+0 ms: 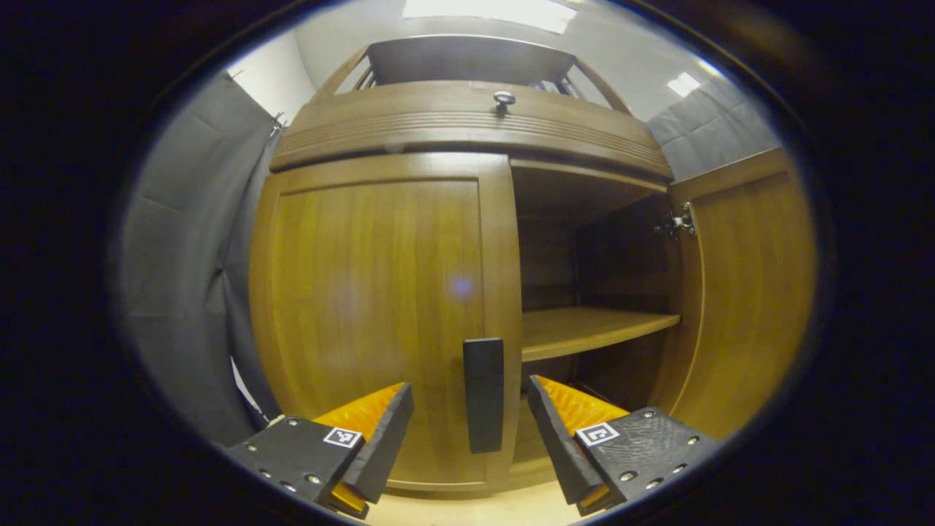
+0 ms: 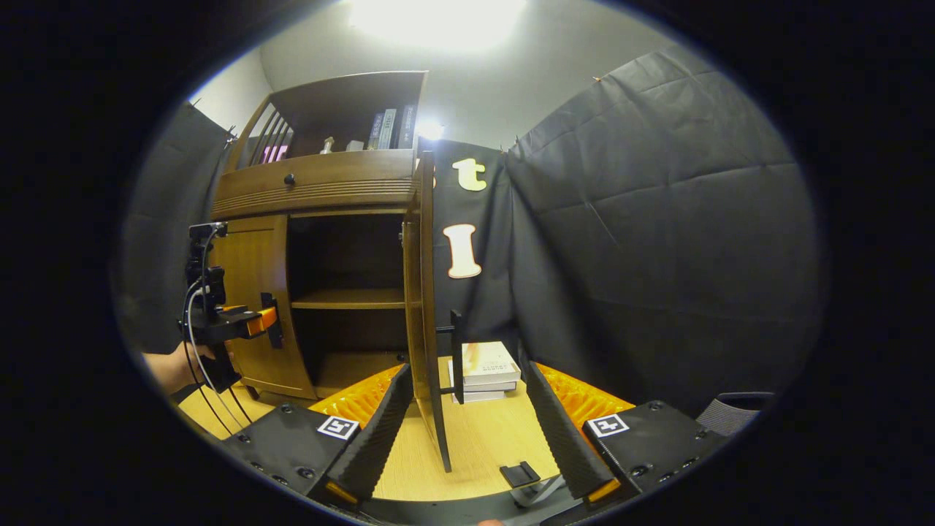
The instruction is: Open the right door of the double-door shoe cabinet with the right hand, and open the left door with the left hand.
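Left claw (image 1: 471, 409): seen wide open at 6 o'clock in the left gripper view; the two fingers stand either side of the left door's handle (image 1: 483, 394), apart from it; nothing is gripped.
Left claw, far view: seen in the right gripper view at 9 o'clock (image 2: 269, 321), held by a hand (image 2: 175, 365), its tips at the left door handle; contact cannot be told at this size.
Left door (image 1: 380, 321): closed, flush with the cabinet front; its dark vertical handle is mounted near the inner edge.
Right claw (image 2: 467, 424): spread wide; the edge of the right door (image 2: 422, 314) and its dark handle (image 2: 456, 358) lie between the fingers; neither finger is seen pressing on them, so nothing is held.
Right door: swung fully open, seen edge-on in the right gripper view at 6 o'clock; in the left gripper view its inner face is at 3 o'clock (image 1: 745, 292), with a metal hinge (image 1: 678, 223) near the top.
Shoe cabinet (image 2: 321, 186): right half exposed; one inner shelf (image 1: 584, 329) is bare.
Drawer knob (image 1: 504, 98): at 12 o'clock above the doors.
Counter (image 2: 482, 438): light wood; books (image 2: 486, 369) are stacked on it just beyond the open door.
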`<state>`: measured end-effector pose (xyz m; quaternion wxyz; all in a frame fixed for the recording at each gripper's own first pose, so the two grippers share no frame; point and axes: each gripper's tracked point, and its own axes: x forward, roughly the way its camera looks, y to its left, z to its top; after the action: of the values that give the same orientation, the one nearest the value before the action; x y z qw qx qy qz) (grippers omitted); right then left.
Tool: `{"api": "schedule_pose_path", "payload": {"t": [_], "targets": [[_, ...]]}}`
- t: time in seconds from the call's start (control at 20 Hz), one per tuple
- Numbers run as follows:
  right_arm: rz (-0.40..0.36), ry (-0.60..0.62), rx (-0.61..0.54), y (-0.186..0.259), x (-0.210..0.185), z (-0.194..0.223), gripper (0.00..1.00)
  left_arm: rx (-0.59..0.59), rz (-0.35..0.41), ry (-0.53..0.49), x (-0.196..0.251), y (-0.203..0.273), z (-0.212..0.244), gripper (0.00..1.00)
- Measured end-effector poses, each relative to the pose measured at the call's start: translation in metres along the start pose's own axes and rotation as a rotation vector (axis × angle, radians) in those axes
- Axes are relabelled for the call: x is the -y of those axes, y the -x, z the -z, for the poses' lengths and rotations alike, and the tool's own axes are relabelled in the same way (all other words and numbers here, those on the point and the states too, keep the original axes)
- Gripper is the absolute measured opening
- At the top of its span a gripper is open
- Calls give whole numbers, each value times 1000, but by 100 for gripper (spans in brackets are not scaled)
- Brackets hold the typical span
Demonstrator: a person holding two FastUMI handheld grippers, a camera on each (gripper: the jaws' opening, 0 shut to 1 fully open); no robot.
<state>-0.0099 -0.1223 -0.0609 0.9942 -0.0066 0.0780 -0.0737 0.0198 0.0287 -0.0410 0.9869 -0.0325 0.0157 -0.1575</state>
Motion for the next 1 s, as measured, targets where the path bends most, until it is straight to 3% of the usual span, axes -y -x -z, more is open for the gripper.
{"api": "schedule_pose_path", "payload": {"t": [0.1,0.2,0.45,0.5,0.65,1.0], "targets": [[2,4,-8,0,-4,2,92,-5,2,-5,-1,-2,4,92],[1,5,-18,-1,-7,2,98,-13,-1,-4,-2,-4,7,82],[1,15,-25,-3,-9,-2,98,-8,-4,10,-1,-10,7,56],[-2,16,-26,-3,-8,-2,98,1,34,20,5,-16,5,53],[-12,17,-29,-3,-7,-2,98,-9,3,-9,2,-11,6,30],[-70,9,-16,-7,-8,-6,98,-38,-8,36,2,-3,5,15]]}}
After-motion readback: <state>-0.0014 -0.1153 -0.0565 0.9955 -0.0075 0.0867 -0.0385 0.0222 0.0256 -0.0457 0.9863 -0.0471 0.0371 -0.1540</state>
